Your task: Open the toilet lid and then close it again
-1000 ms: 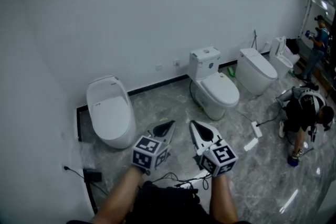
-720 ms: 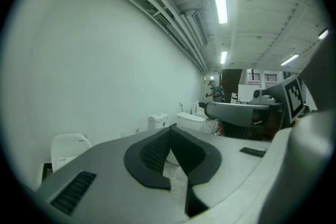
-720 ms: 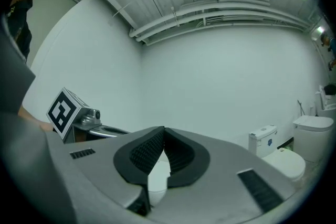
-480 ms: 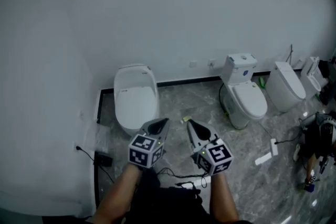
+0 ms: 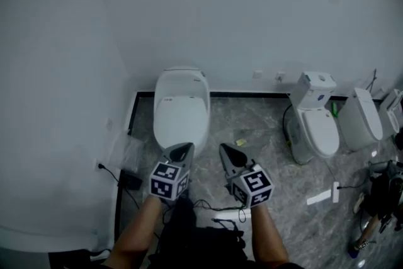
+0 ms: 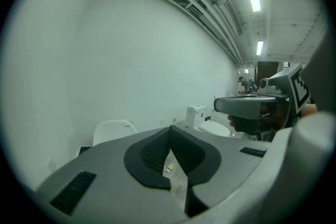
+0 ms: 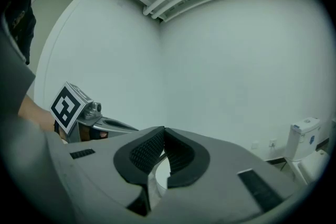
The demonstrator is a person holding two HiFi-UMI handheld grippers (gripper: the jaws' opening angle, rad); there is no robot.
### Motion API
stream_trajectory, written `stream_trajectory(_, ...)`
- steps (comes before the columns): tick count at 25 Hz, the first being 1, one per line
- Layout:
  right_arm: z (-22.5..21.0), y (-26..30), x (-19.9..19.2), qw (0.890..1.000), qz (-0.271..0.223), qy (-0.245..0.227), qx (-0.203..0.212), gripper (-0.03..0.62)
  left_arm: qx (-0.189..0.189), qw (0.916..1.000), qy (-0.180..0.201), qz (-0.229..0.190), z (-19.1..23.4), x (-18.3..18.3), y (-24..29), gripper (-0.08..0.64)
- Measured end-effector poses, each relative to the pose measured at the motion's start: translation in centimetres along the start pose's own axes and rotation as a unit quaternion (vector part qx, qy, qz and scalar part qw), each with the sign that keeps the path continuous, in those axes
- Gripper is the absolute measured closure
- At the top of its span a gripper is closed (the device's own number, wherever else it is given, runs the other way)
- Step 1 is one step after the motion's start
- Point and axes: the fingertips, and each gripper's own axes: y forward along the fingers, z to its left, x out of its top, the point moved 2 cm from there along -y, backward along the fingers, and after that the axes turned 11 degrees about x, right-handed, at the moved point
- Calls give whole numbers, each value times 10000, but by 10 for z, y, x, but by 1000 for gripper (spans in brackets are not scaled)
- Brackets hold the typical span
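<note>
A white toilet with its lid down stands against the wall, straight ahead in the head view. Both grippers hover side by side just in front of its front edge and touch nothing. My left gripper points at the bowl's front, jaws shut and empty. My right gripper is a little to the right of the bowl, also shut and empty. In the left gripper view the shut pads frame the floor, with the toilet behind. The right gripper view shows closed pads and the left gripper beside them.
Further right along the wall stand a toilet with a tank and another toilet. A black box with a cable lies at the left wall. Cables run by my feet. A white strip and a crouching person are at the right.
The view has swung left, so the lidded toilet now sits straight ahead instead of off to the left. Both grippers have come closer to its front edge, still shut.
</note>
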Motion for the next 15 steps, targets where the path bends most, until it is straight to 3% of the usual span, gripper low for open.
stream_trajectory(7,-4,86,-38,9976,532,106,435,580,408,9977,-149,522,72,-52,31,555)
stream_trajectory(15,-4,181,-94,9859,1286,267,1037,574,647,9907,-214,1174,136,-123,69,555)
